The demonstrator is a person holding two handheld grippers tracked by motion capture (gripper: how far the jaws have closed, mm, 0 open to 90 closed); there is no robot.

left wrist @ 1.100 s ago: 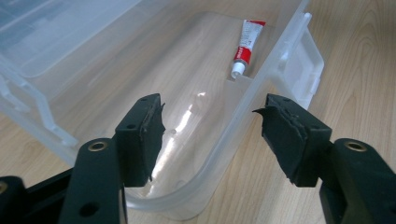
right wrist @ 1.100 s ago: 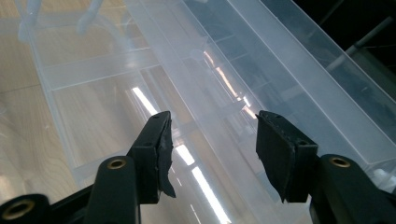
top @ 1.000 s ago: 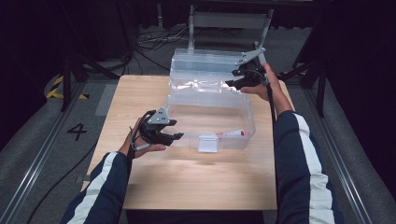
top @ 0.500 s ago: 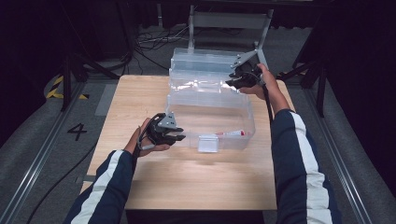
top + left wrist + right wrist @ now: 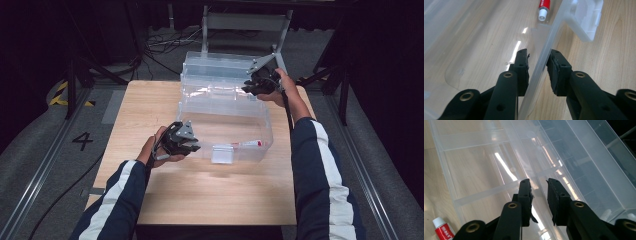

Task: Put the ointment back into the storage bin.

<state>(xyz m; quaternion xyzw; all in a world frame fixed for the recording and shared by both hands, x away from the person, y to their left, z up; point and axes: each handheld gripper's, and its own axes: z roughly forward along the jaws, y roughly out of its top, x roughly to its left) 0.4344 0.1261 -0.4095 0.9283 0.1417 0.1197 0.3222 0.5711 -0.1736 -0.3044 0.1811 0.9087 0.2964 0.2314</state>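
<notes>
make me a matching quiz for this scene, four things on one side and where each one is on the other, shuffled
Things:
1. left gripper
2. right gripper
3. red tube
4. clear bin

Places:
A. lying inside the bin, near its front wall
B. on the wooden table, lid swung open behind it
C. jaws on either side of the bin's near wall
D. at the bin's far edge, by the open lid

Pairs: 1-C, 2-D, 3-A, 4-B
</notes>
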